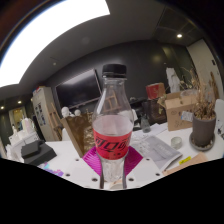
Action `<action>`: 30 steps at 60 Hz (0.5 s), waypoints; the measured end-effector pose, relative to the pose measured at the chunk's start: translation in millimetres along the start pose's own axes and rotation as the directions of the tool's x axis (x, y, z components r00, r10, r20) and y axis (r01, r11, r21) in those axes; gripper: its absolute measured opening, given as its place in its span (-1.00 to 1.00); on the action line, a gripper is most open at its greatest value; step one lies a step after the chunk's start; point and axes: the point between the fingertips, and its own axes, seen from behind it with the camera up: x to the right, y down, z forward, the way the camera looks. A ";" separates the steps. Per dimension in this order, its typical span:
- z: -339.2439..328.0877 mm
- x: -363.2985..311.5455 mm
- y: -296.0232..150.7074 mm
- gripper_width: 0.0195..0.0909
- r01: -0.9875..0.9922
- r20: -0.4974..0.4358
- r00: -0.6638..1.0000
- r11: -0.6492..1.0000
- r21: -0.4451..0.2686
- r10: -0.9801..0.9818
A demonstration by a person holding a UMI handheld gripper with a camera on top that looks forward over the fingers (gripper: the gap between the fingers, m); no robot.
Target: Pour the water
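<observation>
One clear ribbed plastic bottle [113, 125]

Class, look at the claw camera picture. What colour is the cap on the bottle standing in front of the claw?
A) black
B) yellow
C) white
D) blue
A: the bottle, clear with a red label, carries a dark black cap at its top.

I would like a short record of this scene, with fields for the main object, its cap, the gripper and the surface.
main object: clear plastic bottle with red label, upright
cap: black cap, still on
gripper: fingers not discernible; pink pad shows beside the bottle's lower part
surface: white table, cluttered with papers
background: pen holder beyond the bottle
</observation>
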 end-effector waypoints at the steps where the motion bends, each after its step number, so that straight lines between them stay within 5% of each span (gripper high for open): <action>1: -0.5 10.8 0.0 -0.87 0.028 -0.022 0.999 1.000 -0.001 -0.028; 12: 3.5 112.9 49.1 -0.87 0.231 -0.163 0.956 0.969 -0.091 -0.244; 30: 25.7 174.0 164.7 -0.86 0.213 -0.207 0.941 0.946 -0.245 -0.266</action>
